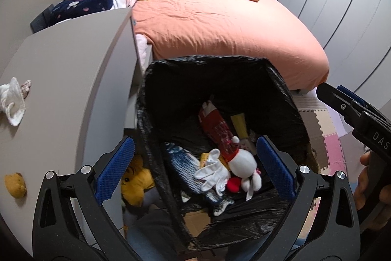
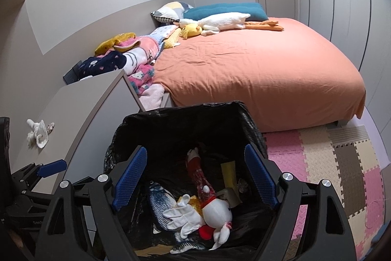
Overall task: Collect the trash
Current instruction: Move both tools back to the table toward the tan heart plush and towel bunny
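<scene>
A bin with a black liner [image 1: 207, 60] [image 2: 185, 107] stands between a grey desk and the bed. Inside it lie a white glove [image 1: 212, 173] [image 2: 182, 214], a blue fish toy [image 1: 179, 160] [image 2: 160, 202], a red-and-white plush doll [image 1: 240, 159] [image 2: 216, 210] and a yellow piece [image 1: 238, 124]. My left gripper [image 1: 195, 169] hangs open over the bin's near side with nothing between its pads. My right gripper [image 2: 195, 179] is open above the bin too, and empty. In the left wrist view a hand holds it at the right edge.
The grey desk [image 1: 68, 80] at the left carries a white cloth toy [image 1: 12, 102] and a small yellow bear [image 1: 15, 185]. A yellow plush [image 1: 136, 181] lies beside the bin. Behind stands an orange bed [image 2: 256, 75] with pillows and toys. Foam mats [image 2: 317, 158] cover the floor at the right.
</scene>
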The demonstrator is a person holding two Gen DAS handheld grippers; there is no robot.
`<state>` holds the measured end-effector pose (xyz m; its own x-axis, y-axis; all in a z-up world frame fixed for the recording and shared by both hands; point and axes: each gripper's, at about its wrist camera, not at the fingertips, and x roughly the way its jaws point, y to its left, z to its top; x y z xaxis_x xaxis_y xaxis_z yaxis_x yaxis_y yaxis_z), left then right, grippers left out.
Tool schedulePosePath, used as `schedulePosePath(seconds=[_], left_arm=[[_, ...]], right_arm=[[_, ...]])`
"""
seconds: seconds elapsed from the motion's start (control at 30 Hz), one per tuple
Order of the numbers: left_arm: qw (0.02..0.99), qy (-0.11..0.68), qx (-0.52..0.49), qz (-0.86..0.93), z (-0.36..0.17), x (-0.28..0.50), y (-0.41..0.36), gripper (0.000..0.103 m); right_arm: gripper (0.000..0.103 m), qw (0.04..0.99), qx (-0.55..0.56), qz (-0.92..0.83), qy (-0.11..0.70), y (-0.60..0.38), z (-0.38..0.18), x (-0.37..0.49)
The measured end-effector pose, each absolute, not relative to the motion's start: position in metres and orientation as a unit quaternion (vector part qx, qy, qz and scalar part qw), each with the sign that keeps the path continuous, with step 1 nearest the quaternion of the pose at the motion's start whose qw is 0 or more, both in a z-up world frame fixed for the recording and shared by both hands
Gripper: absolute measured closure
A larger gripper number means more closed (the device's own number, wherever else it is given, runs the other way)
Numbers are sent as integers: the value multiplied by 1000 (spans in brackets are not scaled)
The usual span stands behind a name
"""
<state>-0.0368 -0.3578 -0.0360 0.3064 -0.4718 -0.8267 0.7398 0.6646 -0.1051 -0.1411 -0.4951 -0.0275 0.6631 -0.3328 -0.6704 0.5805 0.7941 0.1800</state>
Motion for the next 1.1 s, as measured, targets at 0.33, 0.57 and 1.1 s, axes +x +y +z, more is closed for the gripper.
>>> schedulePosePath(seconds=[0.33,0.57,1.1], left_arm=[[817,440,140,-345,-29,-19,-317,6],[832,444,123,-310,-27,-6,-279,6],[866,446,111,-199,-29,19,-184,6]], right_arm=[[20,900,182,-225,325,-466,-26,-112],[20,909,170,-189,331,-438,-26,-84],[20,921,138,-97,352,-368,-31,-23]])
